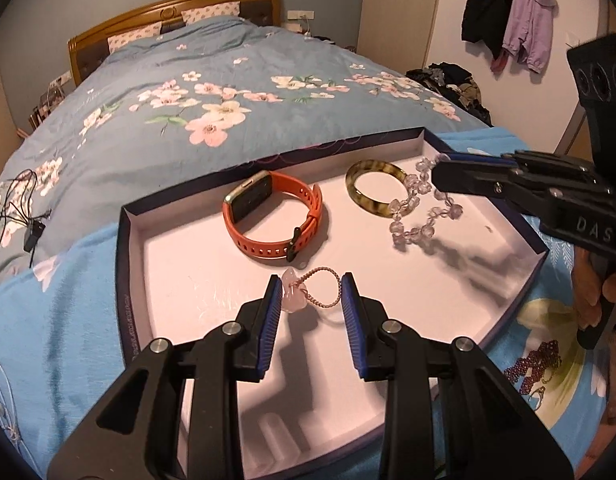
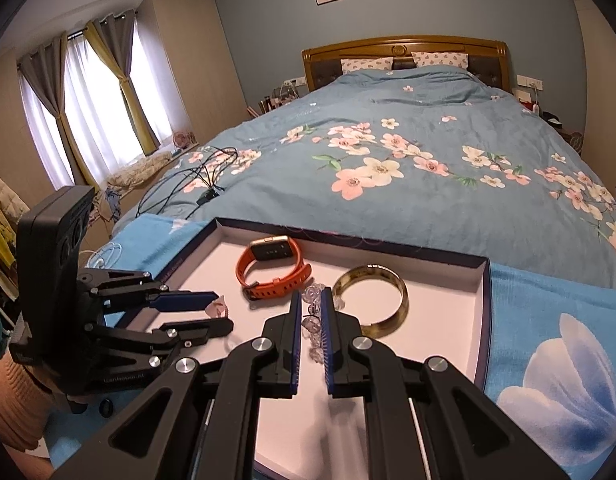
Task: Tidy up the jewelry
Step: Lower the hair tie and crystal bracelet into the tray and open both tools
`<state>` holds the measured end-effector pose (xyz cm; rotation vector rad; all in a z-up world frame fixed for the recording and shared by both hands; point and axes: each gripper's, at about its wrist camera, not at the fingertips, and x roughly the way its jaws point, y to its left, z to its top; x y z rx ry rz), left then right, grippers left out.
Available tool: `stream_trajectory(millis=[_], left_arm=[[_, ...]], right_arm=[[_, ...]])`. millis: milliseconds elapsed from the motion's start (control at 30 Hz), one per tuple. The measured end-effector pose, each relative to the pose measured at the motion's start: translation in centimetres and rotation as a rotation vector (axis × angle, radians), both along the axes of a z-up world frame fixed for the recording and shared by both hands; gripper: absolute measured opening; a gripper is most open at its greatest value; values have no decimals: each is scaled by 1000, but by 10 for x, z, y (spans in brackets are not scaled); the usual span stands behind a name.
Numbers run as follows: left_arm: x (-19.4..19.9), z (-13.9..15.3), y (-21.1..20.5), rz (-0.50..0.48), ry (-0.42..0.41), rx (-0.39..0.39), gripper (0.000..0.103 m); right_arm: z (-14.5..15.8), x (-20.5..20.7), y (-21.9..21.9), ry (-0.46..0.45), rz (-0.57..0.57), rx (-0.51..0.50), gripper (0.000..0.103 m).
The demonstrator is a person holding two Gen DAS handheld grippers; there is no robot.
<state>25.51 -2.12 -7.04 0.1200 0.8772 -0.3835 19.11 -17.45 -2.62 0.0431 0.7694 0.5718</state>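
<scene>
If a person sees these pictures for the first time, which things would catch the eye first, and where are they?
Probably the orange smartwatch, lying in the white-lined box lid on the flowered bed. To its right lies a mottled bangle, and over it the right hand-held gripper is shut on a clear bead bracelet. Nearer, the left hand-held gripper holds a pink cord bracelet with a pale stone.

Tray (image 1: 132, 240) on bed (image 1: 188, 92). In tray: watch (image 1: 274, 216) left, bangle (image 1: 373, 190) right, bead bracelet (image 1: 421, 208) touching bangle, pendant cord (image 1: 308, 292) in front of watch.
</scene>
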Motion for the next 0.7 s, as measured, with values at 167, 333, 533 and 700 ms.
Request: stream_trajectory(millis=[167, 333, 533, 700], left_arm=[[8, -5, 2, 13, 22, -6, 31], [13, -10, 2, 19, 43, 3, 32], [16, -9, 3, 19, 39, -7, 38], [16, -5, 7, 30, 14, -25, 49]], right_arm=[[-8, 1, 3, 25, 13, -36, 8], [-15, 0, 5, 42, 22, -59, 8], [-13, -4, -1, 43, -8, -63, 12], [-7, -13, -10, 27, -21, -55, 27]])
